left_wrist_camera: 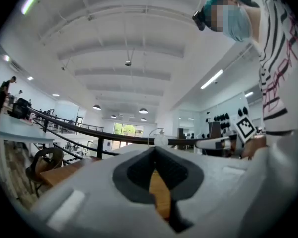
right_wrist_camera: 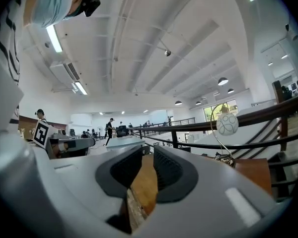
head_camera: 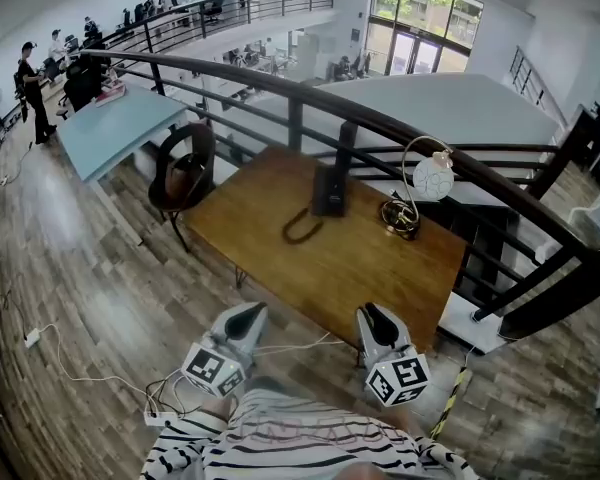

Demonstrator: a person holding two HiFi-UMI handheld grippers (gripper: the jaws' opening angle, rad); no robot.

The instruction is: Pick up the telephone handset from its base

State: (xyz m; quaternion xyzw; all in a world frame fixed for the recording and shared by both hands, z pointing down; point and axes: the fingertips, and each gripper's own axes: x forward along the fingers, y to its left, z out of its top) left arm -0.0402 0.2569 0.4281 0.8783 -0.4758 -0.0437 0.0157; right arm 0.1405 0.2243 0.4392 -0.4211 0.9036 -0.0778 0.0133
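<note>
Well ahead of both grippers, telephone handset (head_camera: 328,183) looks seated on its base (head_camera: 328,208) on the wooden table (head_camera: 380,268), so I see nothing done yet: left gripper (head_camera: 248,314) closed and empty, right gripper (head_camera: 372,314) slightly apart and empty, reach and grab all remaining.

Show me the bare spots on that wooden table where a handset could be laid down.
The brown wooden table is bare across its near half, from the looped black cord to the front edge, and at its left corner by the dark round chair. Crowded: the far edge, with the black telephone and gold-based globe lamp.
</note>
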